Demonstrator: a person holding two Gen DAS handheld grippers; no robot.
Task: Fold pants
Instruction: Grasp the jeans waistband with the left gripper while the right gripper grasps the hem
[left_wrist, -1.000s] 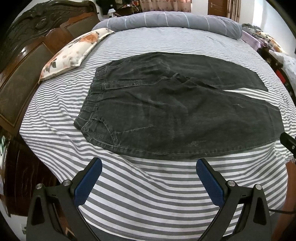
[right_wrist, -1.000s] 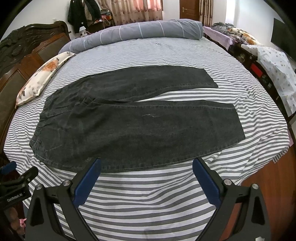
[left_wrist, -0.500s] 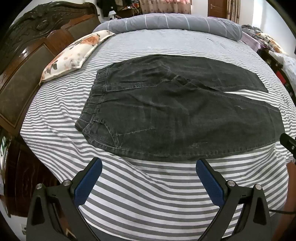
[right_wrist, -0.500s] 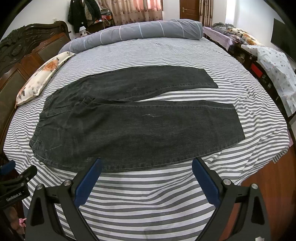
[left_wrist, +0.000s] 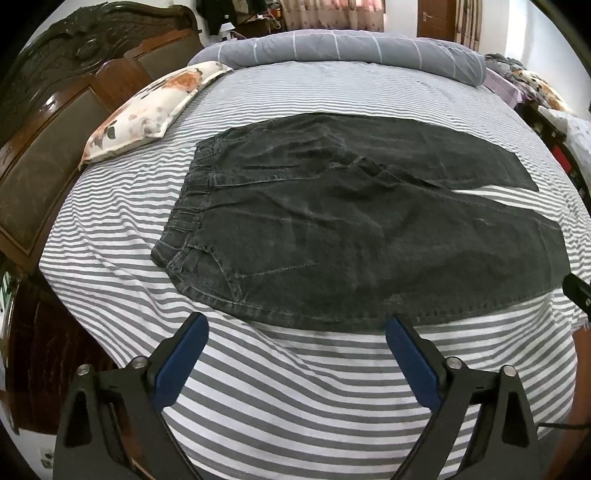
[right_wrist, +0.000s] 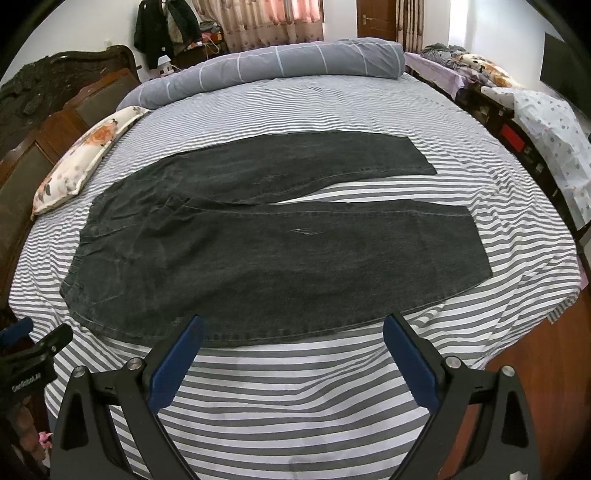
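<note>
Dark grey denim pants (left_wrist: 332, 229) lie flat on the striped bed (left_wrist: 295, 387), waistband to the left, two legs spread to the right; they also show in the right wrist view (right_wrist: 266, 243). My left gripper (left_wrist: 295, 325) is open and empty, hovering just in front of the near edge of the pants by the hip. My right gripper (right_wrist: 291, 326) is open and empty, its tips at the near edge of the near leg. The left gripper's body shows at the lower left of the right wrist view (right_wrist: 33, 354).
A floral pillow (left_wrist: 147, 110) lies at the left by the dark wooden headboard (left_wrist: 48, 122). A rolled grey duvet (right_wrist: 266, 70) lies along the far side. A second bed with clutter (right_wrist: 517, 103) stands to the right. The bed's right edge drops to wooden floor (right_wrist: 535, 350).
Both grippers have moved slightly forward toward the near edge of the pants. The pants have not moved and both grippers stay open.
</note>
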